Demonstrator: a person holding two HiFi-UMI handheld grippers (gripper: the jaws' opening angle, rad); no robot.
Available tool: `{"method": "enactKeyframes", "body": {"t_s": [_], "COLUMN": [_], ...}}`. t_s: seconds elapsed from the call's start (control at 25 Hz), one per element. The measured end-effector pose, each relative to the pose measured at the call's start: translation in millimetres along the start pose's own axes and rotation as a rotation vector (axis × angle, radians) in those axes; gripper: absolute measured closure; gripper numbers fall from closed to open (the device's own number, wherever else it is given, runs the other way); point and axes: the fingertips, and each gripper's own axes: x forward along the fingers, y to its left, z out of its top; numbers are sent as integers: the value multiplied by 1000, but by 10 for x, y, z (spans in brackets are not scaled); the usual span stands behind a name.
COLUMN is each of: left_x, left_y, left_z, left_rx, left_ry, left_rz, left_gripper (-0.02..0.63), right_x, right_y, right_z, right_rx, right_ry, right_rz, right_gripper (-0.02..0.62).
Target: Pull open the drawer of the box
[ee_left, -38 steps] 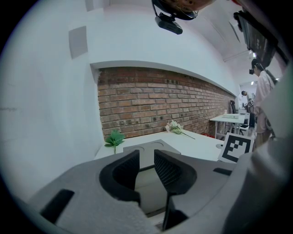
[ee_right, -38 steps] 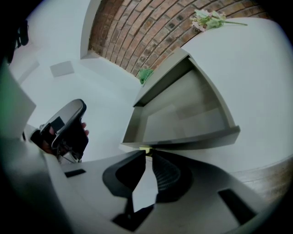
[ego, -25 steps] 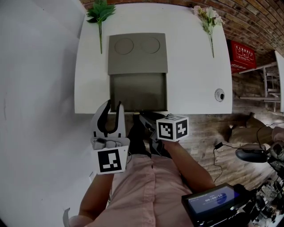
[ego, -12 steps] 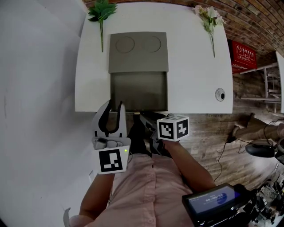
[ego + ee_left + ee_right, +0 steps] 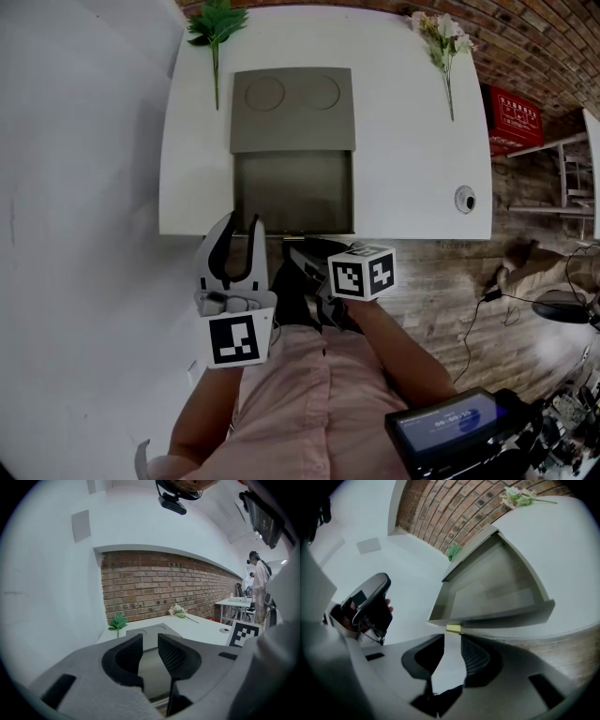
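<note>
In the head view, the grey box [image 5: 292, 111] is sitting at the upper middle of the white tabletop [image 5: 412, 141]. Its drawer [image 5: 292, 192] is standing pulled out towards the person and reaching the tabletop's near edge. The pull is looking done or nearly so; at most, letting go and backing off are remaining. The left tool [image 5: 239, 225] is hanging at the lower left, and the right tool [image 5: 305, 255] is sitting just below the drawer's front.

In the left gripper view, the left tool's jaws are standing apart at the lower middle, gripping nothing. The box is showing beyond them.

In the right gripper view, the right tool's jaws are opening. The drawer's small yellow pull tab [image 5: 453, 628] is lying just past their tips, not pinched, and the empty drawer is filling the middle of the frame.

Counting: there is one box with one drawer and two round marks on its lid, and two tools. One leafy sprig [image 5: 214, 26] is lying at the upper left and one flower sprig [image 5: 441, 37] at the upper right.
</note>
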Motion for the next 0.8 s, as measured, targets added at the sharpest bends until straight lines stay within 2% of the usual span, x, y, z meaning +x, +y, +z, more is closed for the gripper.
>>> {"method": "enactKeyframes", "body": {"t_s": [0.2,0.36,0.48,0.64,0.8], "left_x": [-48,-101,-145,-192,-305], "left_y": [-20,49,65,71,49], "left_z": [73,325,647,1267,1819], "left_rx": [-1,12,12,34,46], "left_ry": [-24,-97,-171,-295,-415], "left_rz": [23,55,62,62,50], "left_gripper": [502,502,503,503,515], "right_x": [-78,-303,-591,-1142,-1658], "right_y": [155,403,645,1062,1498], "right_z": [-136,98,558,1333,1821], "right_rx": [-24,-111,-242,-459,-627], "right_ry": [39,-25,-145,-368,-577], "right_rz": [46,65,38,-39,-110], "right_gripper": [476,480,488,518,574]}}
